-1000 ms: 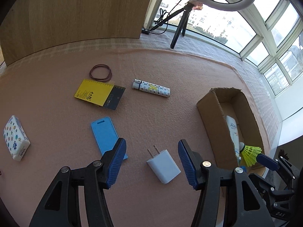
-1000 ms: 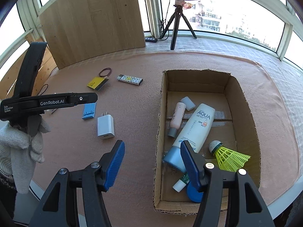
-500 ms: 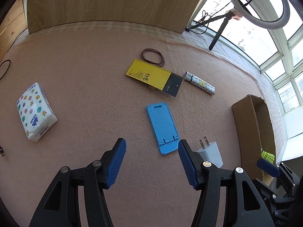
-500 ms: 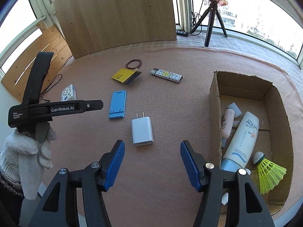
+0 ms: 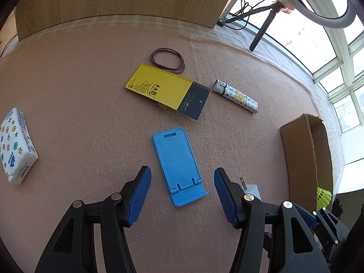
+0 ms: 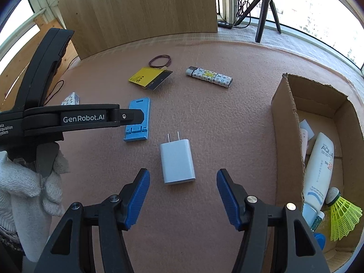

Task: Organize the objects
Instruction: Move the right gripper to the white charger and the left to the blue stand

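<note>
Hovering with jaws spread and empty, the left gripper (image 5: 182, 192) frames the blue phone stand (image 5: 178, 167); beside the stand, the right gripper (image 6: 183, 193), equally spread, frames the white charger (image 6: 177, 162).

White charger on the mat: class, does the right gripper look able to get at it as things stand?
Probably yes. The right gripper is open, the white charger lies flat just ahead between its fingers' line, and nothing lies over it; the blue phone stand lies apart.
</note>
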Demonstrator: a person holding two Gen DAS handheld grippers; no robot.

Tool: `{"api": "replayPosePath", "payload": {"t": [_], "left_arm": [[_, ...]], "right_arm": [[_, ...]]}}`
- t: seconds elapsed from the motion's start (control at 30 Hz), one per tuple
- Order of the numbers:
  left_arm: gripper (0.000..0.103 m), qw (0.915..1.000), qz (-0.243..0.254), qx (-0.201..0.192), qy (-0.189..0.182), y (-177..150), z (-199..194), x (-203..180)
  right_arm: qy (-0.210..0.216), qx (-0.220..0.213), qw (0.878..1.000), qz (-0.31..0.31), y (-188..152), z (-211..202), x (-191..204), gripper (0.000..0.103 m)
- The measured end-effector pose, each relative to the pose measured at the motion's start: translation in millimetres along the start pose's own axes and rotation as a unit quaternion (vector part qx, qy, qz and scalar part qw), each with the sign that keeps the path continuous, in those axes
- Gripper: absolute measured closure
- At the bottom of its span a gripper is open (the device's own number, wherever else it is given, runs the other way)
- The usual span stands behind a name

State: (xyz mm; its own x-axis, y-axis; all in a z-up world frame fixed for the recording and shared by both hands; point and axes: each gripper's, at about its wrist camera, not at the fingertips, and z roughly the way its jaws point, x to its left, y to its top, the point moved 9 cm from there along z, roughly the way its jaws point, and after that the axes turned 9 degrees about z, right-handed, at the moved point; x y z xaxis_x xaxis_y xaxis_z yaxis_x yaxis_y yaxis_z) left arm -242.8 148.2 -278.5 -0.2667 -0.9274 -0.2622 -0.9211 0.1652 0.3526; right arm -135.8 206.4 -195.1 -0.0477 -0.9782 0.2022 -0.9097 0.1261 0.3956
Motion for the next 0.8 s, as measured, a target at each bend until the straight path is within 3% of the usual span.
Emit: {"api": "replayPosePath", "payload": {"t": [0.47, 0.6, 0.8], "left_arm": [[0.044, 0.9982, 0.039, 0.002, 0.045, 7, 16, -8], [0.059, 0.9966, 0.052, -0.002, 0.064, 8, 16, -4], [0.067, 0.9963, 0.063, -0.007, 0.059, 5, 12, 1]], "right_arm": [[-0.014, 0.01, 1.0, -0.009, 2, 16, -1, 0.046], [-0.018, 0.014, 1.0, -0.012, 1, 23, 0, 0.046], [-0.027, 0.015, 0.999, -0.018, 3, 29, 1, 0.046]]}}
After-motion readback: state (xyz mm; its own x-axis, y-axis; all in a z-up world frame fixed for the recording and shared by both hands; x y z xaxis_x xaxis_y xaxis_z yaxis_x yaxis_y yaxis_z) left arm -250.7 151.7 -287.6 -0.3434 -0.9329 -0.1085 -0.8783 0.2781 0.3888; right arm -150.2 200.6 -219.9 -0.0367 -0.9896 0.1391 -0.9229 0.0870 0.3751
